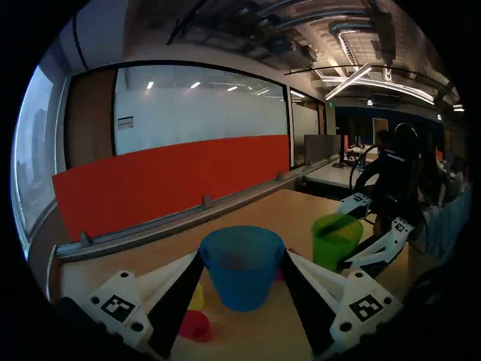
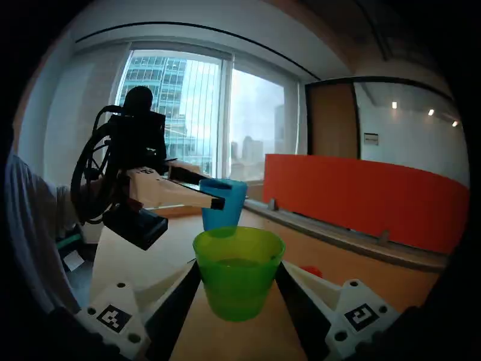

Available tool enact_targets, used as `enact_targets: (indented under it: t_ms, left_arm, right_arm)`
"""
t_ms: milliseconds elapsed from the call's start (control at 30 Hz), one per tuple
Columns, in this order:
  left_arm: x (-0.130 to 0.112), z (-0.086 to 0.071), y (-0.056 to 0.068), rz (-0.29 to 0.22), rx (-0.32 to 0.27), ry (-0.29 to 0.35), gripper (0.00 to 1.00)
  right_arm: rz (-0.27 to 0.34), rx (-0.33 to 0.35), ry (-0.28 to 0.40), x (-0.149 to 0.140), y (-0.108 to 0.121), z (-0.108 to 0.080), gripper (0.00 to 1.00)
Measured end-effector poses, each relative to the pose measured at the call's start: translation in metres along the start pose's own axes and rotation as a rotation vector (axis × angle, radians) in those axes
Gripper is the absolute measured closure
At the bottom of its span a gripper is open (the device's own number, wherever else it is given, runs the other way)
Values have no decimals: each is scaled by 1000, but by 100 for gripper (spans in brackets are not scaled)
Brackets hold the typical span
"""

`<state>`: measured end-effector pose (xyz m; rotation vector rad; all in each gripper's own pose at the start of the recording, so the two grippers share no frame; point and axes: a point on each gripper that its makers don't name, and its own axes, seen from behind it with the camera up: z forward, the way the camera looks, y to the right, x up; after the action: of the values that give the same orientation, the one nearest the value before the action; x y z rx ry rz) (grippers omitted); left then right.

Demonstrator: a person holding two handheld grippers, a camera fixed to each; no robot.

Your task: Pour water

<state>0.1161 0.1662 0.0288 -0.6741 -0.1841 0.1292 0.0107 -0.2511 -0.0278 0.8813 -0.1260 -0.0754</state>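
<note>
At the wooden table (image 1: 264,210), the left tongs (image 1: 242,259) grip a blue cup (image 1: 242,286) upright between both fingers. The right tongs (image 2: 238,271) clamp a green cup (image 2: 238,298) the same way, upright, with what looks like a little water inside. In the right gripper view the blue cup sits just behind the green one. An orange partition (image 1: 168,174) runs along the table's far edge. A red thing (image 1: 195,325) and a yellow thing (image 1: 197,296) lie on the table under the left tongs.
</note>
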Motion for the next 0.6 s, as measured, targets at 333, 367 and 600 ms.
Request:
enact_targets:
  t_ms: [333, 367, 600]
  left_arm:
    - [-45, 10, 14, -11, -32, -78, 12]
    - [-48, 11, 15, -11, -34, -85, 12]
    - [-70, 15, 23, -24, -57, -128, 12]
  right_arm:
    - [33, 25, -87, -31, 5, -9, 14]
    - [36, 26, -95, -34, 5, -10, 14]
    - [49, 42, -160, -59, 7, -15, 14]
